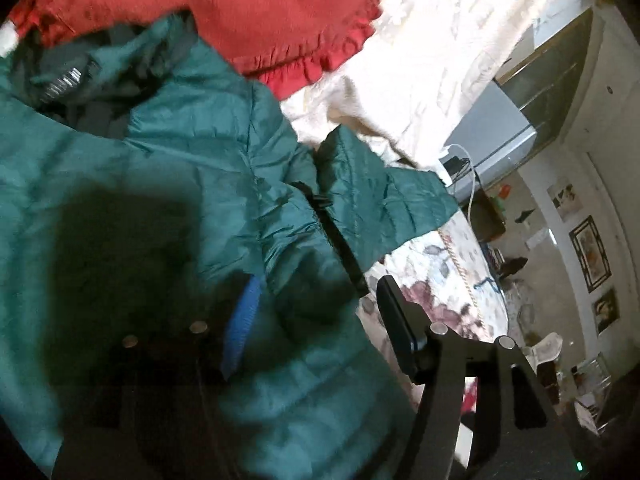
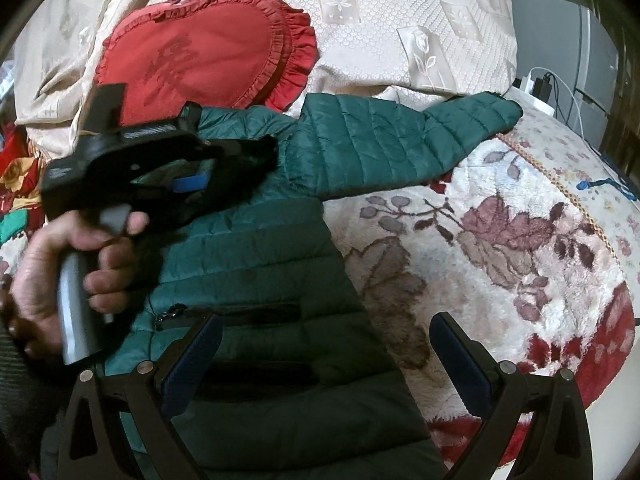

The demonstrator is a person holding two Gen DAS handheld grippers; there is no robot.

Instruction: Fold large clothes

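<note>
We have the green jacket (image 2: 256, 248) spread flat on the bed (image 2: 500, 240), collar up by the red pillow (image 2: 200, 56), and its sleeve (image 2: 400, 144) runs out sideways from the pillow toward the bed's edge. Our right claw (image 2: 324, 364) hangs wide open over the hem, holding nothing. Our left claw (image 1: 316, 332), also open and empty, hovers over the chest, so it is the nearer one to that sleeve, which we judge folds in next
</note>
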